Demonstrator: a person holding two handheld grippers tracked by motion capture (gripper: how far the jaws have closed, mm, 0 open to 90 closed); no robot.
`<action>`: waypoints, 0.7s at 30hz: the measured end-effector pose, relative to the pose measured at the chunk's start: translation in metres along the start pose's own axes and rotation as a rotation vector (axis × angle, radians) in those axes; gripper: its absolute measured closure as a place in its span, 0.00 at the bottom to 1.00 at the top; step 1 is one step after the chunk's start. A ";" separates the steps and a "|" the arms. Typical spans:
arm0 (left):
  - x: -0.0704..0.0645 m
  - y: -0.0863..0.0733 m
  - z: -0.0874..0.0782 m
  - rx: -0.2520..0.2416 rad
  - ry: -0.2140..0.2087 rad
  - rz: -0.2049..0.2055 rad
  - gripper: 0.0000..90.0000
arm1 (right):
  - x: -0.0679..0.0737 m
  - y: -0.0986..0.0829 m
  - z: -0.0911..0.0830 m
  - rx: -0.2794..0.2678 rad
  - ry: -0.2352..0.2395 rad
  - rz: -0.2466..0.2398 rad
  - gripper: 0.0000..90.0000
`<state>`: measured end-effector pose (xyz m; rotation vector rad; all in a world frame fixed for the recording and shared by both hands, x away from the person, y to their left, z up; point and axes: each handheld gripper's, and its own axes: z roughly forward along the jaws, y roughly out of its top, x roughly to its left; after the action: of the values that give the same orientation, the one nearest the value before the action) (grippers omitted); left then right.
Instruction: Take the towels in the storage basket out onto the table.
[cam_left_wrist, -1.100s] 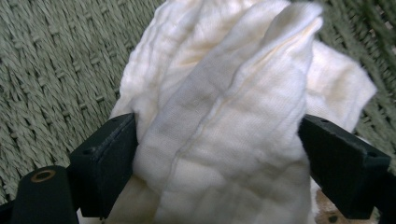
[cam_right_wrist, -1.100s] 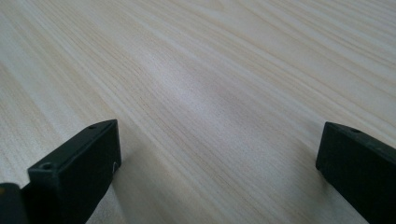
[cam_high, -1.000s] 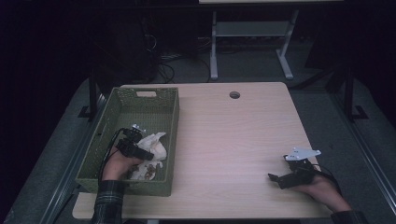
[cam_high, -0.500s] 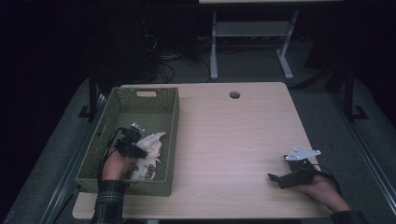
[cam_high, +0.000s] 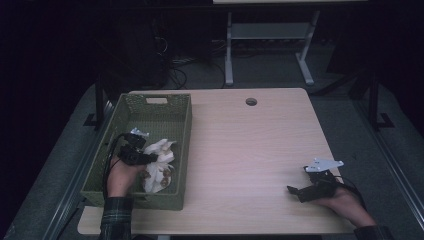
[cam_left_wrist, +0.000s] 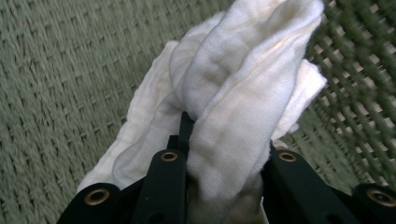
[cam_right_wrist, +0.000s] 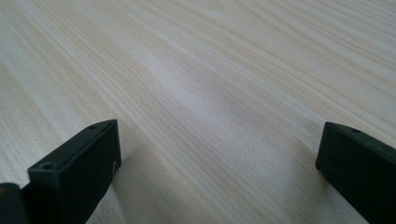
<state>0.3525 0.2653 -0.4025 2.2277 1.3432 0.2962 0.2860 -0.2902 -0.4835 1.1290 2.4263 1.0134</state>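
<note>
Desk steady; left hand-held gripper clamped on cloth, raised slightly in basket since before: extraction beginning. Right hand-held gripper wide open, empty, unmoved.

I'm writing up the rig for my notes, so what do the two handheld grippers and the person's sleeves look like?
Both are black. The left gripper has blocky jaws with brass-coloured rivets, and a black cable loops back along the hand. The right gripper has plain squared black jaws and carries a pale grey three-cornered plate on top. The left sleeve is dark plaid; the right cuff is dark too.
</note>
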 end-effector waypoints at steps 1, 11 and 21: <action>0.000 0.000 -0.001 -0.009 -0.005 -0.001 0.82 | 0.000 0.000 0.000 0.000 0.000 0.000 0.00; -0.001 0.005 -0.012 -0.100 -0.033 0.007 0.82 | 0.000 0.000 0.000 0.000 0.000 0.000 0.00; -0.006 0.015 -0.034 -0.209 -0.078 0.024 0.82 | 0.000 0.000 0.000 0.000 0.000 -0.001 0.00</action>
<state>0.3455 0.2651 -0.3654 2.0614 1.1884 0.3379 0.2861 -0.2903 -0.4835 1.1281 2.4268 1.0124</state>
